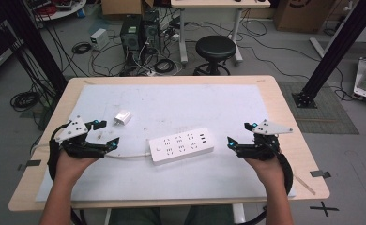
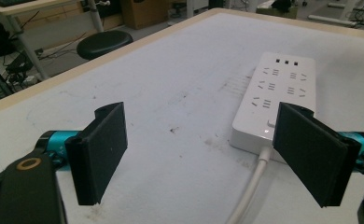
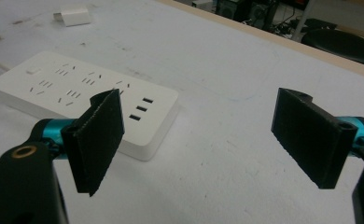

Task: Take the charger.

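A white power strip (image 1: 182,144) lies in the middle of the white mat, its cable (image 1: 127,155) running left. The strip (image 2: 278,93) also lies ahead of the left jaws, and the strip (image 3: 82,93) sits behind the right gripper's left jaw. A small white charger (image 1: 122,117) rests on the mat at the back left; the charger (image 3: 75,15) appears far off in the right gripper view. My left gripper (image 1: 107,133) is open just left of the strip, holding nothing. My right gripper (image 1: 240,134) is open to the strip's right, also empty.
The white mat (image 1: 190,103) covers a wooden table (image 1: 284,108). Beyond the far edge stand a black stool (image 1: 215,49), computer towers (image 1: 139,33) and tangled cables on the floor. A black frame post (image 1: 340,47) rises at the right.
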`<action>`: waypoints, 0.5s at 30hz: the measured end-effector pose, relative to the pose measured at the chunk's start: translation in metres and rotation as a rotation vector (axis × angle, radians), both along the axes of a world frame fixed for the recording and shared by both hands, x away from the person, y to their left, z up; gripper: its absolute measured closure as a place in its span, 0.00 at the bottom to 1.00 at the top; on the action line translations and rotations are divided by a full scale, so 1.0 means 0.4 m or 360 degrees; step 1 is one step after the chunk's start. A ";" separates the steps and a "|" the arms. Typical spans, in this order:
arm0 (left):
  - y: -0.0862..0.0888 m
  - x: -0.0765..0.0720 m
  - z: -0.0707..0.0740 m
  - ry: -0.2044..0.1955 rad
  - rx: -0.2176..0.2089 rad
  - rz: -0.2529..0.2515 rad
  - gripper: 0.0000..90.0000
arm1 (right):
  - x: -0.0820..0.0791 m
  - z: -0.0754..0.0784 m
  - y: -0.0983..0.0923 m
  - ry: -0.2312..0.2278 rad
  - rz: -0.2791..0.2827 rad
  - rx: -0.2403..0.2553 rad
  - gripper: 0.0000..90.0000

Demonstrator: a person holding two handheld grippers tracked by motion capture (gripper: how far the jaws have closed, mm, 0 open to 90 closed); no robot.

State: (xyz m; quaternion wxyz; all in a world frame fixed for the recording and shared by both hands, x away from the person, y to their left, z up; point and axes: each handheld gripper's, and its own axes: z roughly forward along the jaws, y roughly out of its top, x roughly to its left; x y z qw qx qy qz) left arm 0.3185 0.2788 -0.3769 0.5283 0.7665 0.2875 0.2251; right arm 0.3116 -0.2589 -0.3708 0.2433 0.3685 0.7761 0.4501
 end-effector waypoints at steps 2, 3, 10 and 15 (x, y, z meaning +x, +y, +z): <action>-0.002 0.006 0.006 0.0007 0.0015 0.0017 0.20 | -0.002 0.003 0.001 -0.0004 0.0000 -0.0002 0.19; -0.004 0.011 0.009 0.0007 0.0022 0.0026 0.20 | -0.003 0.005 0.000 0.0001 0.0000 -0.0005 0.19; -0.023 0.091 0.025 0.0081 0.0083 0.0122 0.20 | -0.003 0.010 -0.006 -0.0012 -0.0021 -0.0006 0.19; -0.036 0.169 0.017 0.0152 0.0177 0.0200 0.20 | 0.004 0.006 -0.004 0.0000 -0.0012 -0.0003 0.19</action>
